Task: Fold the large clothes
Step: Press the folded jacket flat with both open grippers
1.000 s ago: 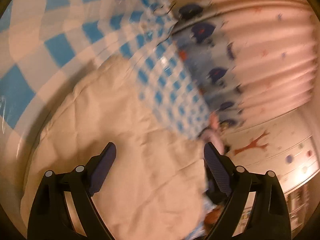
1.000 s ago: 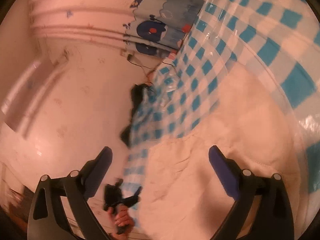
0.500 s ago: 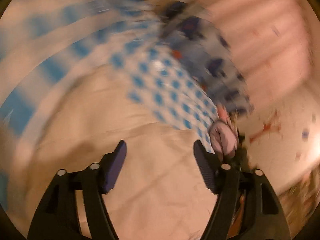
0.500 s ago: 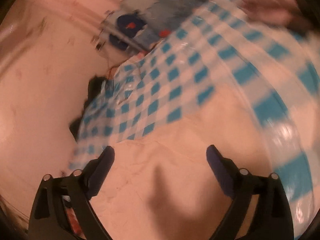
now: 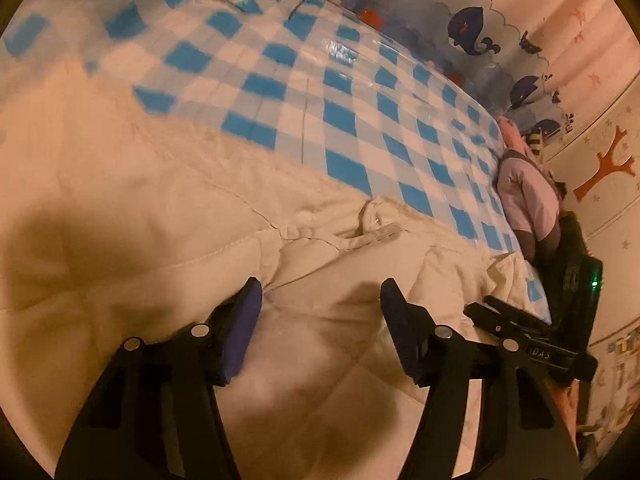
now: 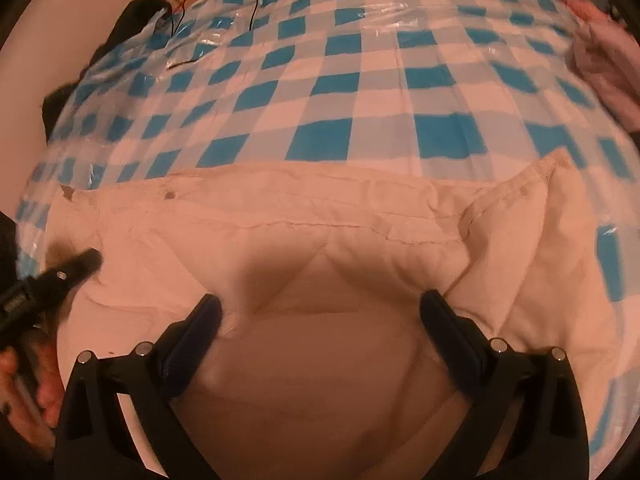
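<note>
A large cream garment (image 5: 160, 208) lies spread on a blue and white checked cloth (image 5: 328, 80); it also shows in the right wrist view (image 6: 320, 240). My left gripper (image 5: 320, 300) is open and empty, low over the garment near a seam and a small loop (image 5: 372, 216). My right gripper (image 6: 320, 316) is open and empty, low over the garment's middle. The right gripper's body shows at the right of the left wrist view (image 5: 528, 344), and the left gripper's finger at the left of the right wrist view (image 6: 60, 276).
Pink clothes (image 6: 608, 64) lie at the cloth's far right; they also show in the left wrist view (image 5: 528, 196). A dark item (image 6: 132, 20) and thin wires (image 6: 180, 4) sit at the far left corner. A whale-print curtain (image 5: 472, 28) hangs behind the table.
Both grippers have swung down and closer to the garment, from a tilted, blurred view to a steady one. The left gripper's jaws are narrower than one second ago. Both stay empty.
</note>
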`<control>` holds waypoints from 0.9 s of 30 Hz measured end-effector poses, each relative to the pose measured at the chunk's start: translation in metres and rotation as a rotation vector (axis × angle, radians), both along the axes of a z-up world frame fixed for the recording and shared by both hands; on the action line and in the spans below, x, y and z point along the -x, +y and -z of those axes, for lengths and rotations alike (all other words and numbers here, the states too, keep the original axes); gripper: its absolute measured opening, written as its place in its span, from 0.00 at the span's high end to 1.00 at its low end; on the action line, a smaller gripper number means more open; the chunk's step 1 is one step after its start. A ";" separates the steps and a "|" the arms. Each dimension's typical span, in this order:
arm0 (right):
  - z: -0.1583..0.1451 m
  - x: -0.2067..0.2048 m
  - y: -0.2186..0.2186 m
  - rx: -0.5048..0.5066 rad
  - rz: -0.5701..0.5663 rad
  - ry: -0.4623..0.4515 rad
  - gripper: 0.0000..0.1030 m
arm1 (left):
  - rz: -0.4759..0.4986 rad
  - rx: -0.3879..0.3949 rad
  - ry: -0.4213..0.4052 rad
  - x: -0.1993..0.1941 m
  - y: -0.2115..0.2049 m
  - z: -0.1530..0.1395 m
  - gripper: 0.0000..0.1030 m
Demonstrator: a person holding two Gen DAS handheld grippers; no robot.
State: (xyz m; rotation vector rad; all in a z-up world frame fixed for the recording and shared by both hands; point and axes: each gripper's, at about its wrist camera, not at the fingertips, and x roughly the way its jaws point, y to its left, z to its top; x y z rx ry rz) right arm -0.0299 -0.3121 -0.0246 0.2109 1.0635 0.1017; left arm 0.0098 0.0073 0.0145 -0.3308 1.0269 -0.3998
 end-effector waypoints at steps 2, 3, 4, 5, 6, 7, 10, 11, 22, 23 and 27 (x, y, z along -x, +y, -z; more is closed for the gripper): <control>-0.027 0.007 0.006 0.029 -0.022 -0.099 0.07 | -0.016 -0.016 -0.113 0.009 0.007 -0.028 0.36; -0.039 0.006 0.010 0.072 -0.024 -0.140 0.07 | -0.034 -0.029 -0.149 0.009 0.011 -0.035 0.30; -0.045 0.003 0.014 0.097 -0.026 -0.156 0.07 | -0.062 -0.045 -0.181 0.007 0.017 -0.043 0.26; -0.046 -0.004 0.018 0.125 -0.029 -0.151 0.07 | -0.094 -0.055 -0.192 0.004 0.025 -0.044 0.26; -0.043 -0.013 0.018 0.147 -0.025 -0.131 0.07 | -0.117 -0.054 -0.169 -0.001 0.033 -0.039 0.26; -0.030 -0.025 0.016 0.185 -0.010 -0.084 0.07 | -0.143 -0.053 -0.135 -0.008 0.040 -0.029 0.26; 0.023 -0.040 -0.017 0.033 0.053 0.038 0.07 | -0.180 0.023 -0.034 -0.012 0.067 0.023 0.27; 0.024 -0.039 -0.028 -0.026 0.087 0.028 0.07 | -0.187 0.028 -0.036 -0.012 0.068 0.024 0.28; -0.047 0.066 -0.066 -0.110 0.135 -0.200 0.07 | -0.239 0.023 -0.149 0.055 0.116 -0.020 0.24; -0.032 0.071 -0.071 -0.104 0.155 -0.186 0.07 | -0.250 0.026 -0.104 0.054 0.123 -0.002 0.24; 0.006 0.088 -0.080 -0.156 0.150 -0.243 0.07 | -0.257 0.018 -0.086 0.053 0.119 0.025 0.24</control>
